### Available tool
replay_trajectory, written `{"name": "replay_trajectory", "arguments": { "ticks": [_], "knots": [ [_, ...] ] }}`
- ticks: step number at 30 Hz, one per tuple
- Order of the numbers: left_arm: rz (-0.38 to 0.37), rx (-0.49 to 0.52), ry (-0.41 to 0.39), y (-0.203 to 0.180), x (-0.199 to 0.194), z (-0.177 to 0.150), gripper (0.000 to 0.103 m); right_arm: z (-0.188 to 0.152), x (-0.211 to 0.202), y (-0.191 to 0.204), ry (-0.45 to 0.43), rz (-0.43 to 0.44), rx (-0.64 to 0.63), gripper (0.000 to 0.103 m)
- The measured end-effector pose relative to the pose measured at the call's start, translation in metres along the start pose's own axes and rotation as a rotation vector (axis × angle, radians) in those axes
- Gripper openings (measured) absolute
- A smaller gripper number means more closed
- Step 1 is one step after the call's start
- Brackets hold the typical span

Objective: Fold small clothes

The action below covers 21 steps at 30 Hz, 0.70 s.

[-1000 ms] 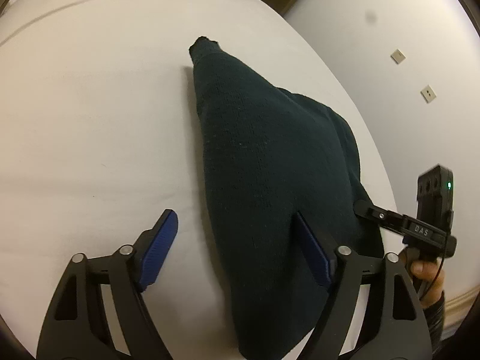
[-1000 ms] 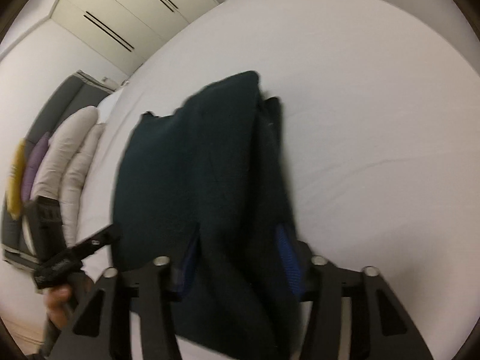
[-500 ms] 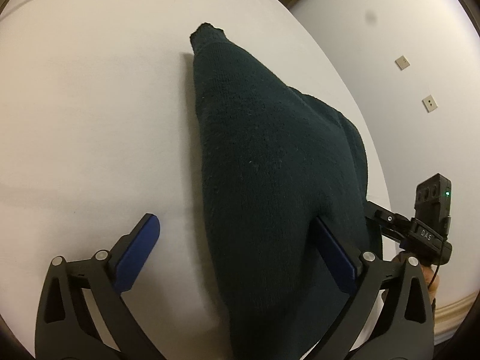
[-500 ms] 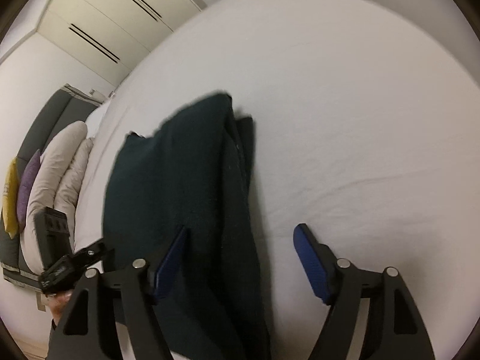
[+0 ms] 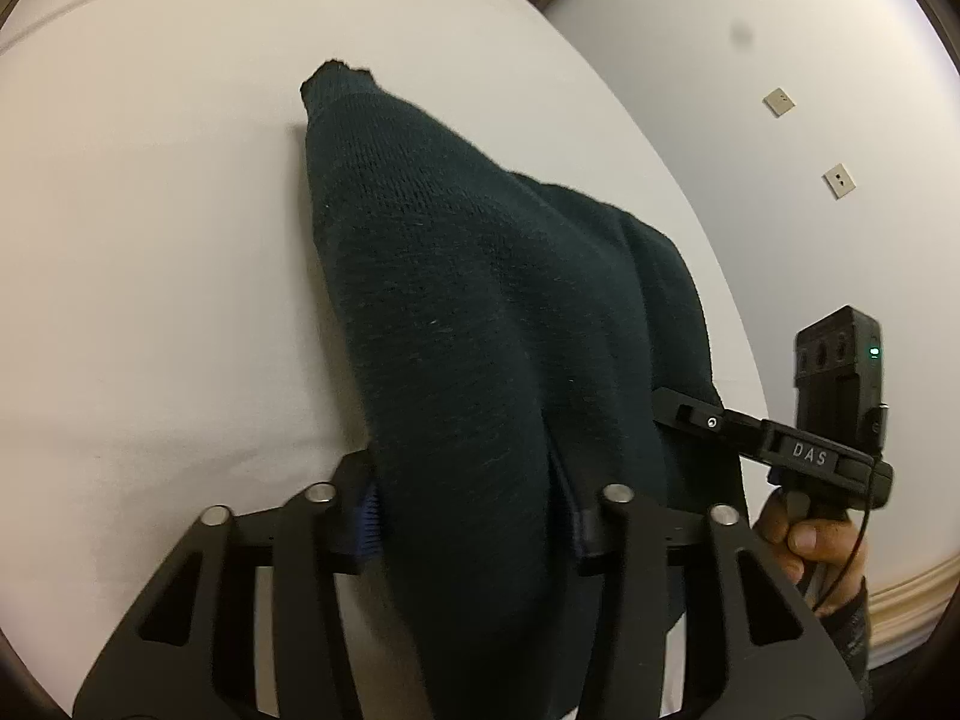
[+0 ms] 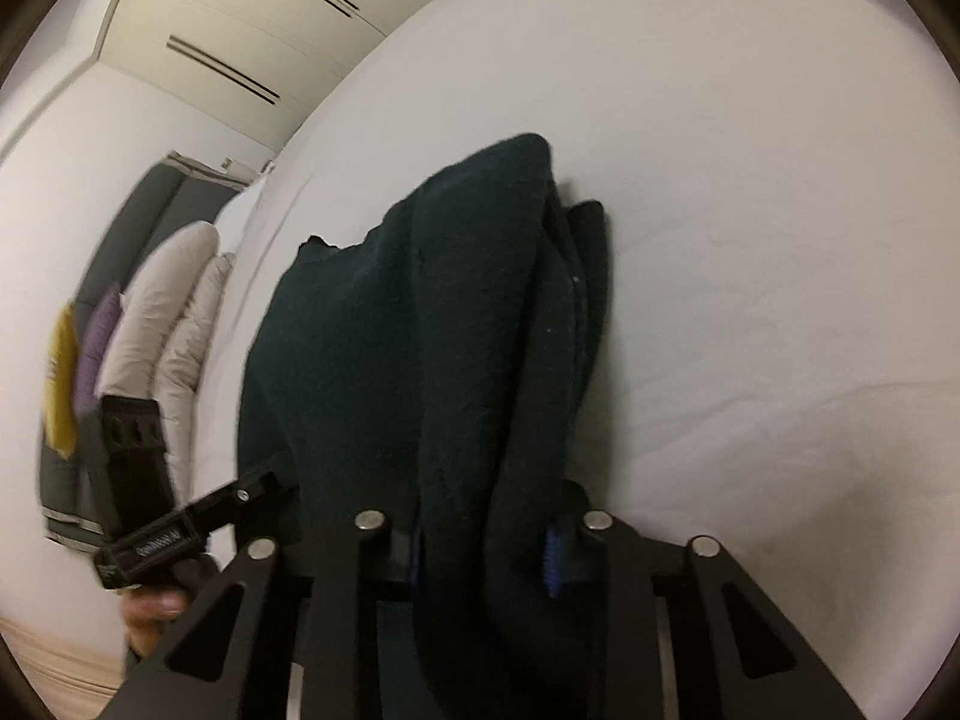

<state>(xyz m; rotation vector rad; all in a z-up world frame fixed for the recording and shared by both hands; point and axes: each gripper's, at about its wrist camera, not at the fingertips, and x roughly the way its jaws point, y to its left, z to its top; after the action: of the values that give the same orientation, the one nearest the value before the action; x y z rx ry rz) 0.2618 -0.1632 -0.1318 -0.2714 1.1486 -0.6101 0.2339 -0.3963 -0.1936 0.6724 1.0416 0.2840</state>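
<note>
L gripper [image 5: 471, 516] is clenched on the dark green knit garment [image 5: 480, 312]: blue pads press the cloth from both sides, w/ a thick ridge of knit bunched between them and running off toward 12 o'clock. R gripper [image 6: 486, 552] is likewise clamped on the same garment, pads nearly buried in the folds. Both hold the near edge, so the cloth rises from the white bed [image 5: 150, 240] at the fingers and drapes down onto the sheet farther out.

From the left wrist cam, the garment tapers to a narrow ribbed end at about 11 o'clock, lying on the sheet. The other handheld unit sits at 3 o'clock, its black finger touching the cloth's R edge, the person's hand [image 5: 807, 534] wrapped round the grip just below; green LED lit on its box.

From the right wrist cam, the knit is doubled in several layers, a fold edge at 1 o'clock. At 9 o'clock: pale pillows [image 6: 174, 312], then a purple cushion [image 6: 96, 342] and a yellow one [image 6: 63, 378] vs a grey headboard [image 6: 144, 222]. Cream wardrobe doors [image 6: 252, 30] at 11 o'clock. In the left view, a white wall w/ two small switch plates [image 5: 780, 101] at 2 o'clock. The bunched knit hides the pads and much of the sheet beyond them.
</note>
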Motion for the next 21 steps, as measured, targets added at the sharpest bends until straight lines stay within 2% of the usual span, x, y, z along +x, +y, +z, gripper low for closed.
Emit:
{"name": "replay_trajectory", "arguments": {
  "ticks": [3, 5, 10, 15, 19, 21],
  "knots": [
    [0.004, 0.008, -0.02, -0.004, -0.017, -0.002, 0.035, -0.005, -0.007, 0.027, -0.029, -0.088, -0.062, 0.026],
    [0.011, 0.021, -0.039, -0.011, -0.033, -0.003, 0.034, -0.009, -0.017, 0.046, -0.051, -0.105, -0.091, 0.025],
    [0.035, 0.046, -0.114, -0.005, -0.105, -0.019, 0.034, -0.031, -0.038, 0.108, -0.081, -0.044, -0.163, 0.025],
    [0.102, 0.077, -0.174, 0.014, -0.174, -0.048, 0.035, -0.06, -0.039, 0.181, -0.08, 0.032, -0.26, 0.024],
    [0.146, 0.079, -0.177, 0.033, -0.203, -0.08, 0.035, -0.089, -0.021, 0.21, -0.038, 0.094, -0.257, 0.024],
    [0.153, 0.059, -0.157, 0.045, -0.203, -0.094, 0.035, -0.108, -0.006, 0.215, -0.008, 0.107, -0.248, 0.024]
  ]
}}
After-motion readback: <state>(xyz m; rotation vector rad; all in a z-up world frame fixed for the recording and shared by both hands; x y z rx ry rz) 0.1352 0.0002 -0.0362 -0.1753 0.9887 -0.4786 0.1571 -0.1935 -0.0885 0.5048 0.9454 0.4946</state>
